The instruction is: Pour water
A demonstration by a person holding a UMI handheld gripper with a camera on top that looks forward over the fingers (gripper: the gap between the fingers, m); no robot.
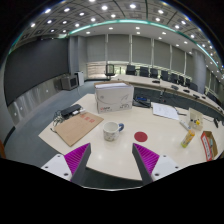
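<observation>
A white ceramic mug with a handle (113, 129) stands upright on the pale tabletop (120, 150), beyond the fingers and well apart from them. The gripper (112, 160) is wide open, holding nothing. No writing is legible.

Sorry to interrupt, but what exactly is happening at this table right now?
A person is holding a handheld gripper over a white table, its fingers open and holding nothing. A white mug stands on the table ahead of the fingers, with a red coaster beside it and a bottle further off to the side. Nothing has been picked up, so no pouring is underway.
</observation>
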